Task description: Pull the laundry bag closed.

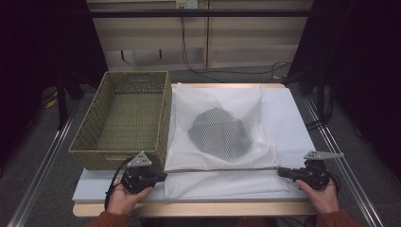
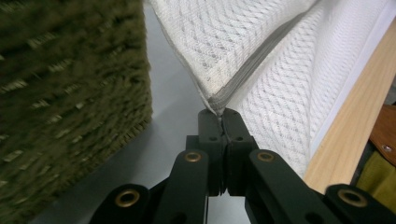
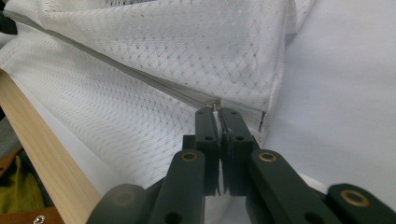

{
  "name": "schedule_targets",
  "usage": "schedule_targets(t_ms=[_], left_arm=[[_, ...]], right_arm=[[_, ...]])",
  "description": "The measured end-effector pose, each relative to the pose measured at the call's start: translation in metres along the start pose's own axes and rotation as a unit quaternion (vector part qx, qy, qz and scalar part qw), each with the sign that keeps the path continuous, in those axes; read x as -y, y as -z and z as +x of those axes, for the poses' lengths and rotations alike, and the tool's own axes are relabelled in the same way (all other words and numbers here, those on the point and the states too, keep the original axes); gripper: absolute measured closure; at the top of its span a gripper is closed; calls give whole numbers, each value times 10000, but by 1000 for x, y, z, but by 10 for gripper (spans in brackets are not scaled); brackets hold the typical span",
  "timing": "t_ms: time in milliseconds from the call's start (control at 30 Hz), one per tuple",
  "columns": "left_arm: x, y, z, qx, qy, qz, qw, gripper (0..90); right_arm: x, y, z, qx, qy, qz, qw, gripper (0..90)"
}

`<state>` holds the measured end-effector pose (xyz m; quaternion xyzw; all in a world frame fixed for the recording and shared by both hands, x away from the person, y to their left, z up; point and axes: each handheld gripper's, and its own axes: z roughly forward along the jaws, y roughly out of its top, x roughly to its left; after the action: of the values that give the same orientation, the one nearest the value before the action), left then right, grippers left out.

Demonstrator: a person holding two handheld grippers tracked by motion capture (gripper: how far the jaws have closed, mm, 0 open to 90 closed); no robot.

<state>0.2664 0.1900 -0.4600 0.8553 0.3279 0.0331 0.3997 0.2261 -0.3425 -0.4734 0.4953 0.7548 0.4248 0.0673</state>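
**High view: mesh bag stretched between two clamped grippers**

High view shows a white mesh bag (image 1: 222, 137) flat on the table (image 1: 288, 113), with a dark bundle (image 1: 218, 132) inside it. The mesh blurs that bundle, so what it is cannot be made out. The bag's near flap folds toward the table edge, and its underside is hidden.

The bag's grey zipper line (image 1: 222, 170) runs across the table from left to right, parallel to the near edge; that is the long axis of the held seam. The closed end of the bag points away from the person.

The left hand-held gripper (image 1: 161, 177) has its jaws pressed together on the left end of the zipper seam; the left gripper view shows the fabric corner (image 2: 219, 106) pinched between the black jaws. The right hand-held gripper (image 1: 282, 172) is likewise clamped, and in the right gripper view its tips close on the small metal zipper pull (image 3: 215, 106) at the right end. The pull is tiny and partly covered by the jaws.

A woven olive basket (image 1: 124, 118) stands just beside the bag on the left, its near corner close to the left hand-held gripper. The person's sleeves are cut off at the lower frame edge.
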Motion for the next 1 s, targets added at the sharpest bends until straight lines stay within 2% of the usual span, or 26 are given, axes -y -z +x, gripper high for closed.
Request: schedule_targets(t_ms=[200, 333, 500, 633, 700, 767, 833, 867, 900, 933, 1000], left_arm=[[3, -4, 2, -24, -4, 44, 10000, 883], [4, -9, 3, -83, -16, 163, 9998, 882], [5, -10, 3, -113, -55, 154, 9998, 876], [5, -9, 3, -172, -99, 194, 9996, 828], [6, -8, 3, -182, -93, 163, 9997, 782], [6, -7, 2, -265, -31, 85, 9996, 658], [5, -4, 2, -230, -38, 26, 9997, 622], [5, -2, 0, -298, -87, -55, 9995, 600], [5, -2, 0, -298, -87, -55, 9995, 558], [5, -1, -1, -269, -10, -115, 9996, 515], [4, -1, -1, -309, -10, -155, 9994, 441]], right_arm=[[-2, -4, 0, -10, 24, 44, 10000, 868], [-2, -7, -1, -2, 42, 83, 10000, 868], [-2, -7, 1, 7, 90, 89, 9999, 866], [-2, -7, 2, 71, 103, 77, 9999, 841], [-3, -8, 3, 99, 95, 98, 9999, 819], [-3, -9, 3, 63, 139, 126, 9998, 822], [-3, -9, 5, 134, 179, 93, 9997, 737], [-3, -9, 5, 142, 170, 72, 9997, 705], [-3, -9, 5, 142, 170, 72, 9997, 705], [-3, -8, 4, 114, 178, 13, 9998, 643], [-3, -7, 5, 137, 165, -47, 9998, 556]])
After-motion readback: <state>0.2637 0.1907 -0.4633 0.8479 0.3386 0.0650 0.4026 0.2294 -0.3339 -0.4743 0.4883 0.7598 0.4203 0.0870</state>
